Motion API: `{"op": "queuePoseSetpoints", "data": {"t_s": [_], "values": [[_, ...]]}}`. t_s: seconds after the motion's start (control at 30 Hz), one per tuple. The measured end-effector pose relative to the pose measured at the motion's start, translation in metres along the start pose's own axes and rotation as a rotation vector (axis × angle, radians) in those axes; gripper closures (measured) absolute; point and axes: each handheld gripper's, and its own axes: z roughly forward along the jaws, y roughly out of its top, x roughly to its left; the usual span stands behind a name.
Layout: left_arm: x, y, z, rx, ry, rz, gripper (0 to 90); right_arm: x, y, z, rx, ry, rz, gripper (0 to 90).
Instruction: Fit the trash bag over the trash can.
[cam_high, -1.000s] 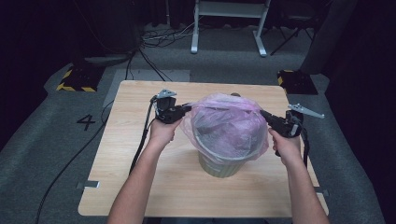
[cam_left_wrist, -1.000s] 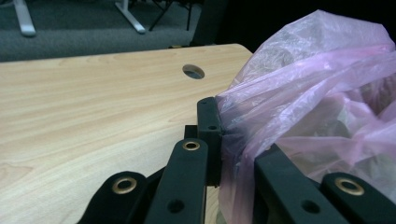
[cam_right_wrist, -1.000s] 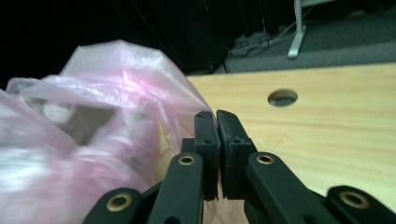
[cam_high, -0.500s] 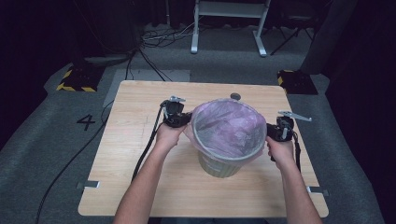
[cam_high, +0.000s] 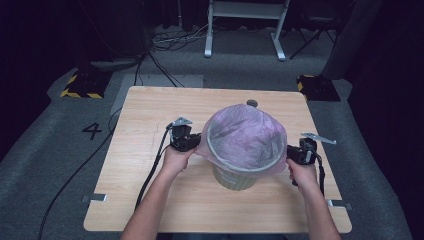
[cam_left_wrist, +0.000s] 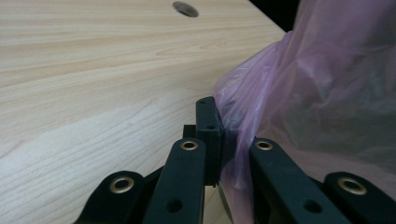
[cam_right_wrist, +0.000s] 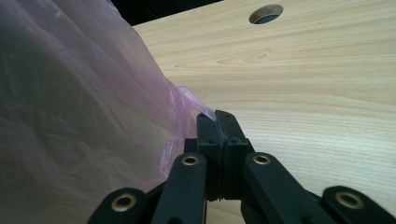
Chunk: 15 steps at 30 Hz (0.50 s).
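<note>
A pale olive waste bin (cam_high: 234, 179) stands on the wooden table (cam_high: 150, 115), right of its middle. A thin pink plastic bag (cam_high: 245, 137) lines it and folds out over the rim. My left gripper (cam_high: 194, 143) is at the bin's left side, shut on the bag's edge. In the left gripper view the jaw tips (cam_left_wrist: 214, 122) pinch the pink film (cam_left_wrist: 322, 79). At the bin's right side my right gripper (cam_high: 294, 153) is shut on the opposite edge. In the right gripper view its tips (cam_right_wrist: 217, 122) clamp a fold of the bag (cam_right_wrist: 70, 121).
A round cable hole (cam_high: 252, 103) lies in the table just behind the bin. A black cable (cam_high: 152, 170) trails from the left gripper off the table's front edge. Bare wood lies to the left and behind. A white frame (cam_high: 245, 25) stands on the floor beyond.
Both hands have come down beside the bin, drawing the bag's edge from above the rim down over the bin's outside. The bag's bulge has flattened into the bin.
</note>
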Motion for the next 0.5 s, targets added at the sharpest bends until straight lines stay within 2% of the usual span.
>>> {"op": "queuePoseSetpoints", "data": {"t_s": [0.1, 0.23, 0.3, 0.37, 0.43, 0.47, 0.5], "values": [[-0.001, -0.002, 0.002, 0.011, -0.001, 0.019, 89.2, -0.002, -0.003, 0.002, 0.012, -0.003, 0.010, 89.9], [0.003, -0.006, 0.007, 0.033, 0.021, -0.008, 89.0, -0.004, -0.009, 0.006, 0.035, -0.007, 0.006, 89.9], [0.006, -0.009, 0.011, 0.057, 0.037, -0.030, 89.0, -0.006, -0.012, 0.008, 0.042, -0.007, 0.021, 89.9], [0.008, -0.013, 0.012, 0.056, 0.040, -0.047, 88.6, -0.007, -0.014, 0.009, 0.046, -0.008, 0.023, 89.8], [0.008, -0.014, 0.010, 0.036, 0.032, -0.057, 84.3, -0.006, -0.015, 0.008, 0.044, -0.010, 0.016, 89.6], [0.009, -0.013, 0.008, 0.031, 0.011, -0.059, 80.0, -0.006, -0.014, 0.007, 0.040, -0.007, 0.013, 88.2], [0.009, -0.012, 0.006, 0.026, 0.009, -0.056, 74.8, -0.006, -0.014, 0.006, 0.034, 0.001, 0.011, 85.8]]}}
